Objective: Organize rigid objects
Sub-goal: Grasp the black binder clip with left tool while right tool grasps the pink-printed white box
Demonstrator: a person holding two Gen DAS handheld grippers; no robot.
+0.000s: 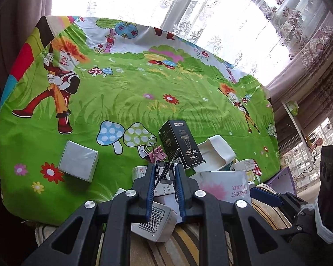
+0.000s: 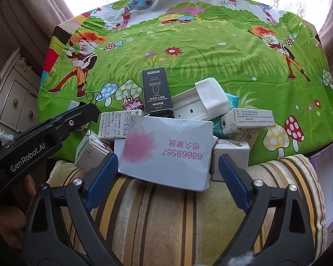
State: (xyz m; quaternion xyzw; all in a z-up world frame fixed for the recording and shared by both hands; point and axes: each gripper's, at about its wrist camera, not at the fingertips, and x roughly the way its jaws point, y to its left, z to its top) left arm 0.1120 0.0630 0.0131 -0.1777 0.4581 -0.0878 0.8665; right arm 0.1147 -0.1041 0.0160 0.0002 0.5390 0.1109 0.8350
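A pile of small boxes lies at the near edge of the cartoon tablecloth (image 2: 188, 62). A black DORMI box (image 2: 157, 92) stands upright; it also shows in the left wrist view (image 1: 181, 144). A large white box with a pink flower (image 2: 166, 150) lies in front. My left gripper (image 1: 165, 173) is shut on a black binder clip (image 1: 164, 174), above the boxes, next to a pink binder clip (image 1: 158, 151). My right gripper (image 2: 167, 166) is open, its jaws on either side of the white flower box.
A white plastic holder (image 2: 208, 97) lies right of the black box. A grey square box (image 1: 78, 160) sits apart on the left. Several medicine boxes (image 2: 247, 118) surround the pile. A striped cushion (image 2: 166, 217) lies below. A purple box (image 2: 330, 170) stands at right.
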